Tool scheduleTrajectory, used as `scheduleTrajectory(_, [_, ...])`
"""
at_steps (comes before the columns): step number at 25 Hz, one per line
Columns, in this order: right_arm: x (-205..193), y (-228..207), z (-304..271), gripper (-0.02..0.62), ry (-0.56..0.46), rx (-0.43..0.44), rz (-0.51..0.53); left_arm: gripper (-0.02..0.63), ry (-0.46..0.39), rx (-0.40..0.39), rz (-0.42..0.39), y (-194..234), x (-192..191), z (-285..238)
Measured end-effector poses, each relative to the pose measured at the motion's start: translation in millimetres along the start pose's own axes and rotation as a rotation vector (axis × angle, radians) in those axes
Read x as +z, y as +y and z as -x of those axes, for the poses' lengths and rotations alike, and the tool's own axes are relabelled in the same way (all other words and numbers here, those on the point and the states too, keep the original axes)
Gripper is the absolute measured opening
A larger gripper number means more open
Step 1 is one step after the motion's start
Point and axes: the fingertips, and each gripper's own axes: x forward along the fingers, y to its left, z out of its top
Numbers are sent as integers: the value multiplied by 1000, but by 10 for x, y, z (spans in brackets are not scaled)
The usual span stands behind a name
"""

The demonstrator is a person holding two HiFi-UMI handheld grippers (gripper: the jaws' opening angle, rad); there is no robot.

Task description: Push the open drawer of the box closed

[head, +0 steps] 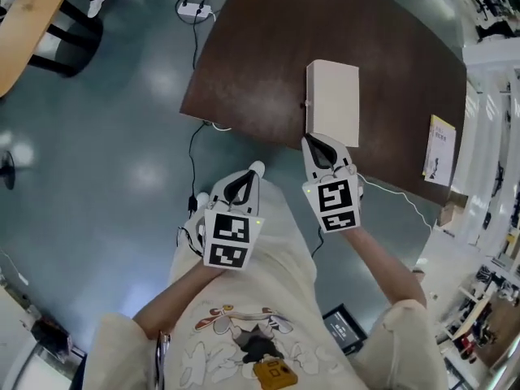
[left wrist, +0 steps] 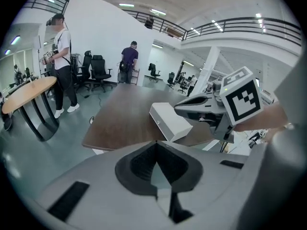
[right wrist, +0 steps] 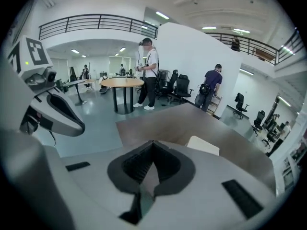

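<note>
Box [head: 333, 102]: rigid, probably light, may skid on worktop [head: 260, 63] | push squarely beside knob [head: 307, 104] | right claw [head: 317, 143] closed, empty, near box | left claw [head: 253, 171] closed, empty

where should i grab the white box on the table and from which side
Probably its near end, jaws across the two long sides, coming in from the table edge by the right gripper. The white box lies flat, long axis pointing away from you, and the small knob on its left side stays clear.
</note>
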Motion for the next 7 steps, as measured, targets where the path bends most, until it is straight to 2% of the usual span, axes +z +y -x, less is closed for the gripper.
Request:
scheduleTrajectory(2, [445,451,77,5,-15,-23,-45,6,1,-17,-24,383,85,490])
scheduleTrajectory(7, [2037,1948,351,5,-20,-65,-143,5,11,-55,-53,1586,396,2266])
